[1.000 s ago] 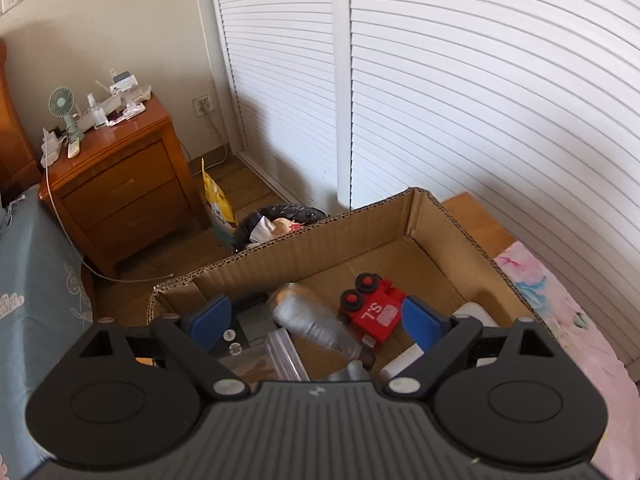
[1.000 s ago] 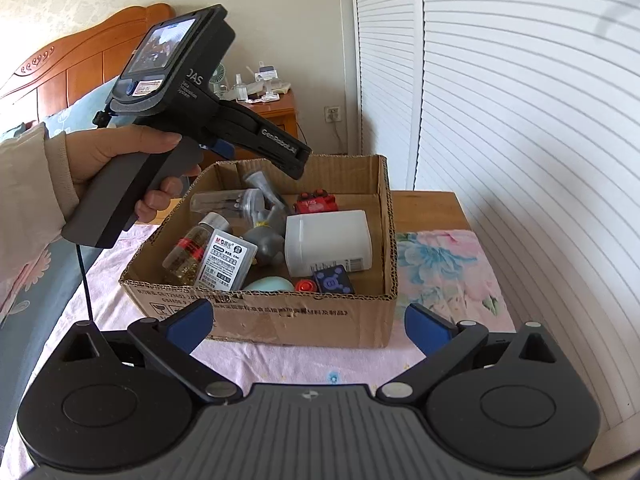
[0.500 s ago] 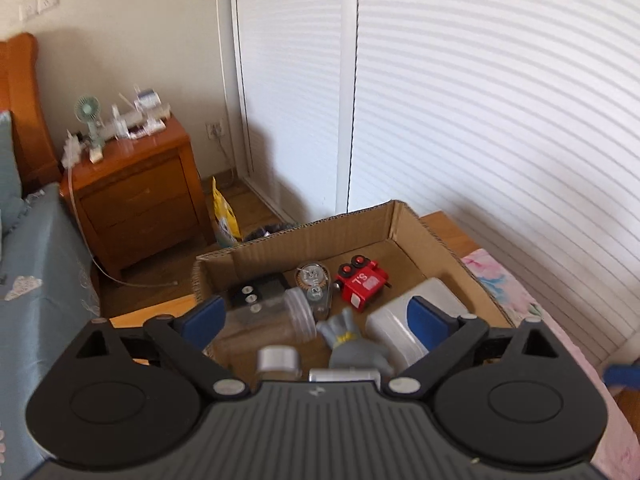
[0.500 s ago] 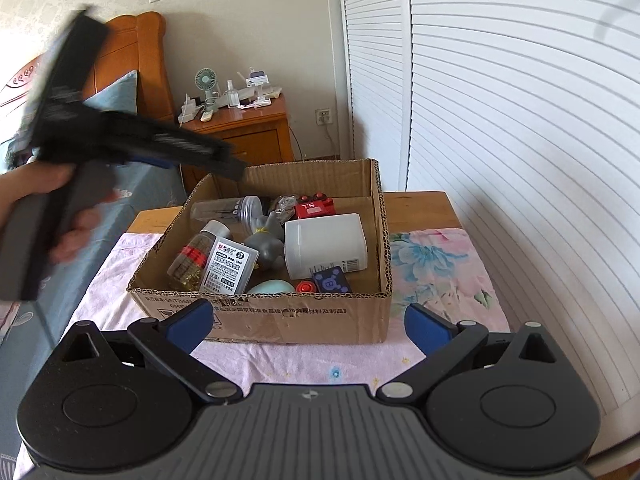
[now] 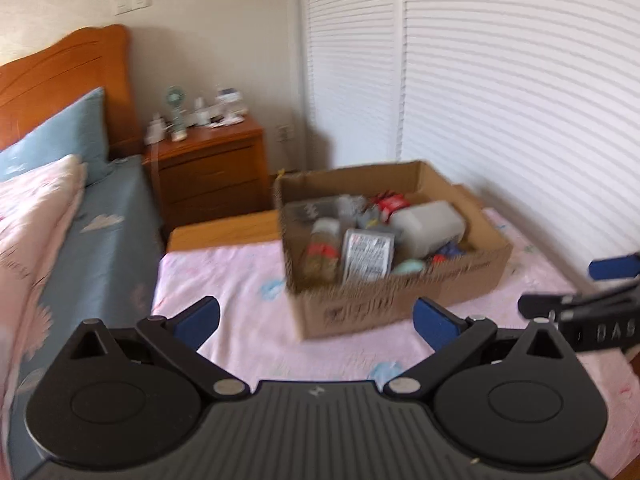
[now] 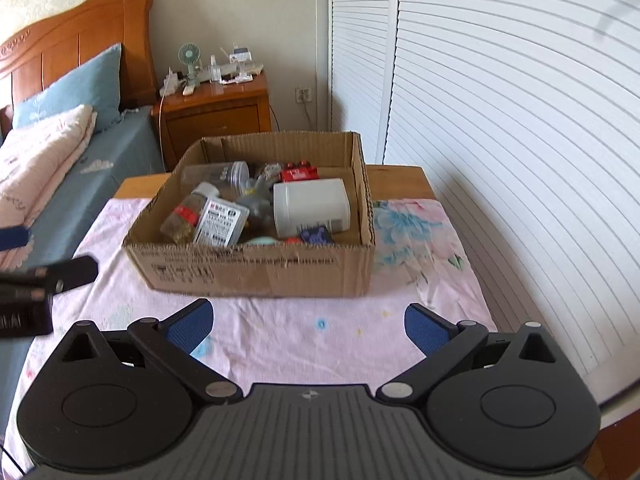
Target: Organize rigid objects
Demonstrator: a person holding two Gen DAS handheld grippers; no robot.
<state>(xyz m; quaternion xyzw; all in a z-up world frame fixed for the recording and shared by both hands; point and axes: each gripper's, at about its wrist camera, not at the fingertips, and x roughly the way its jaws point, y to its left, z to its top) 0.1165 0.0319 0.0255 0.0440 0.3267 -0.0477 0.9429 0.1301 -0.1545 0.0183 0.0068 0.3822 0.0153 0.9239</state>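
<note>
An open cardboard box (image 6: 260,276) (image 5: 400,300) stands on the pink cloth. In it lie a white container (image 6: 312,208) (image 5: 428,224), a red toy (image 6: 300,172), a clear jar (image 6: 216,176), a brown bottle (image 6: 188,216), a labelled packet (image 6: 222,222) and a small blue item (image 6: 316,236). My left gripper (image 5: 316,316) hangs short of the box's near left corner, its jaws opening with nothing between them. My right gripper (image 6: 308,320) stands open and empty before the box's front wall. Each gripper shows at the edge of the other's view.
A flowered pink cloth (image 6: 280,332) covers the table. The bed (image 6: 60,160) with pillows lies to the left, with a wooden nightstand (image 6: 216,112) carrying small items behind it. White louvred doors (image 6: 500,120) close off the right side.
My left gripper has drawn back from over the box to the near left, and its jaws have spread wider. In the right view it went from above the box to the left edge.
</note>
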